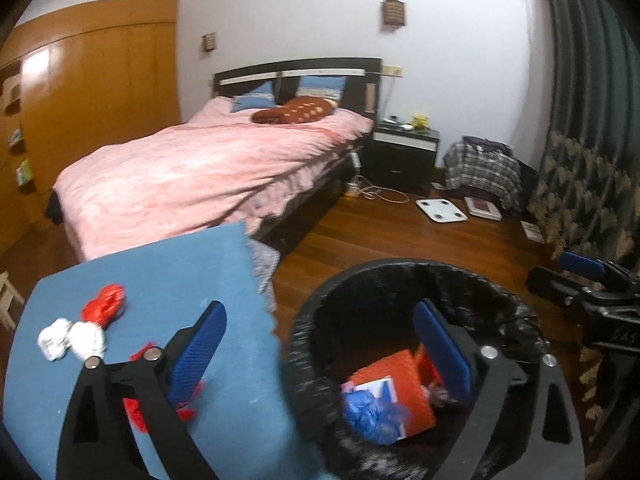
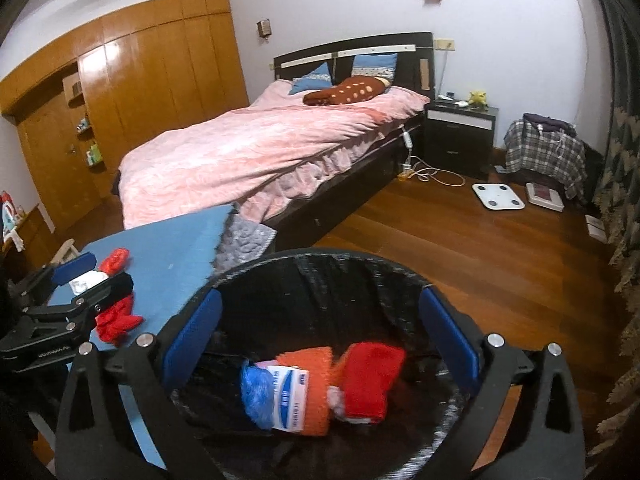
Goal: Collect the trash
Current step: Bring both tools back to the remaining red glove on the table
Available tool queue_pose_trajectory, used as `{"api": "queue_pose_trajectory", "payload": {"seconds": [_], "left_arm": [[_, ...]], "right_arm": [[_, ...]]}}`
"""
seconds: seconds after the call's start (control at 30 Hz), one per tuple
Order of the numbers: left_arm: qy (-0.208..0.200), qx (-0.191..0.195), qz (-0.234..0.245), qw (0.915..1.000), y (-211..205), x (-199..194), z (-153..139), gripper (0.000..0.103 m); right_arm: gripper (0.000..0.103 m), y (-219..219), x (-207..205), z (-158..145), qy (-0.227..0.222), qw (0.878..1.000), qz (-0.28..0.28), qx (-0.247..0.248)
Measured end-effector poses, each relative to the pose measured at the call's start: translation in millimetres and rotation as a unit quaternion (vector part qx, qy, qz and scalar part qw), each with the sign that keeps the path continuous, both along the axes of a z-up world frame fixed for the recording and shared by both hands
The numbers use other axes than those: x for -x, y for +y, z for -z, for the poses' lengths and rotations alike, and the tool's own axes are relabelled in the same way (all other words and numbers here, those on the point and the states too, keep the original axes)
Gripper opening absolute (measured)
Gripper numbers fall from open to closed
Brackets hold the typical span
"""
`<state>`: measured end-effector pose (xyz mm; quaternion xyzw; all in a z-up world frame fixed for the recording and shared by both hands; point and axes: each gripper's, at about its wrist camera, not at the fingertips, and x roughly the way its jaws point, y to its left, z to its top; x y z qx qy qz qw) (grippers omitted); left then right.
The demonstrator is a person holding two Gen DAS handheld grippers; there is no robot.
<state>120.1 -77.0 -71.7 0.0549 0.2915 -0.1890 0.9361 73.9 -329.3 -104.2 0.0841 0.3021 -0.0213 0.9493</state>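
Trash, red wrappers (image 1: 105, 307) and white paper wads (image 1: 72, 339), lies on the blue bench (image 1: 168, 276), ahead-left of the open, empty left claw (image 1: 320, 348), the nearer one. Right view: the right claw (image 2: 322, 340), open and empty, hangs over the black-lined bin (image 2: 320, 268).
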Motion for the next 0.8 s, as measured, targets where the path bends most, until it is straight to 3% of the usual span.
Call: {"api": "queue_pose_trajectory", "payload": {"seconds": [0.3, 0.8], "left_arm": [[-0.005, 0.004, -0.071, 0.9974, 70.2, 2.0, -2.0, 0.094], [-0.015, -0.009, -0.176, 0.9842, 193.3, 4.8, 15.2, 0.094]], "right_arm": [[0.097, 57.7, -17.6, -8.0, -0.012, 0.999, -0.049, -0.006], [0.097, 182.4, -57.5, -2.3, -0.023, 0.989, -0.146, -0.004]]}}
